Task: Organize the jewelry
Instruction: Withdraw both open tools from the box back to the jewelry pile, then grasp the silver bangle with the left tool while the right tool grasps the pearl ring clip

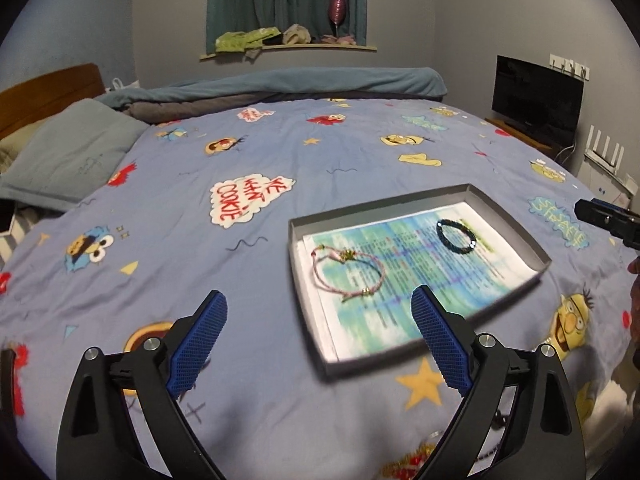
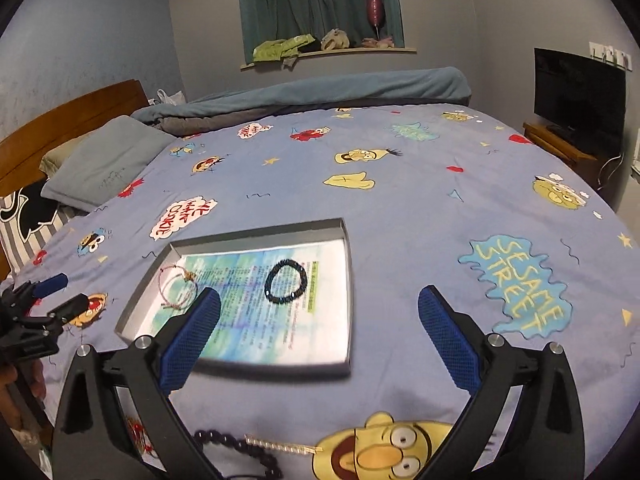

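A wide bed under a light blue cartoon-printed bedsheet (image 1: 280,152) filled both views. On it lay a shallow grey cardboard tray (image 2: 351,280), lined with a printed blue-green paper sheet (image 2: 256,300). Inside the tray, a pink cord bracelet with small gold beads (image 1: 347,276) rested near one end, and a dark beaded bracelet (image 2: 286,282) near the other, well apart. The left gripper (image 1: 318,330) hovered over the sheet at the tray's near edge, its blue pads spread wide and holding nothing. The right gripper (image 2: 318,330) was also spread apart and empty. Below it, a dark bead strand (image 2: 240,448) and a thin gold bar-shaped chain (image 2: 280,446) lay on the bedsheet outside the tray.
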`<state>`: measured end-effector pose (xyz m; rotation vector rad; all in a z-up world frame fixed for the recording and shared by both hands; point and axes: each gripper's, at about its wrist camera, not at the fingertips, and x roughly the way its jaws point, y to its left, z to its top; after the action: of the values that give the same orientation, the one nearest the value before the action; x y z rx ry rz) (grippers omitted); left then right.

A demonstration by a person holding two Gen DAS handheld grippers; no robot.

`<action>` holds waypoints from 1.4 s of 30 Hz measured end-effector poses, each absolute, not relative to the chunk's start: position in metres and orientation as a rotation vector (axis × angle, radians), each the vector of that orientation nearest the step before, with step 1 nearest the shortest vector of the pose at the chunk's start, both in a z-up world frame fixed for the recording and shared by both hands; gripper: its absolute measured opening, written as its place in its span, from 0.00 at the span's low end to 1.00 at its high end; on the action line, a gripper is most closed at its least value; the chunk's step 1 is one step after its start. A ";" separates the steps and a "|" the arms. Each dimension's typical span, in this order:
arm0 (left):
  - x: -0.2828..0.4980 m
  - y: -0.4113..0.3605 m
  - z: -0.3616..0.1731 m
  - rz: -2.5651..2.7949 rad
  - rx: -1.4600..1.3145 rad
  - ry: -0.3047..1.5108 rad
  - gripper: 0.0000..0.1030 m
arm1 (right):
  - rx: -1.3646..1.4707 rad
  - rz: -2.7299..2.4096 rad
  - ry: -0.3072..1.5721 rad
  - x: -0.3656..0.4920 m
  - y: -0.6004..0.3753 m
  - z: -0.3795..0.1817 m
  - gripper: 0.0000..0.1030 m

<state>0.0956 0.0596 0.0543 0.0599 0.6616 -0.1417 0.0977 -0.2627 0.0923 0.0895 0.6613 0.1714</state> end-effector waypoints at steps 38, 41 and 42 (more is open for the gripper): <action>-0.029 0.055 0.000 -0.152 0.070 0.648 0.94 | -0.054 0.268 0.808 -0.008 -0.257 -0.002 0.95; -0.029 0.051 -0.012 -0.169 0.083 0.688 0.94 | -0.061 0.281 0.829 -0.012 -0.259 -0.010 0.95; -0.028 0.050 -0.017 -0.182 0.075 0.714 0.94 | -0.062 0.285 0.834 -0.013 -0.258 -0.013 0.95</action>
<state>-0.0277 0.0501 -0.0174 0.0752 0.7145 -0.1820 -0.0126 -0.2585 -0.0129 -0.0623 0.8340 0.2847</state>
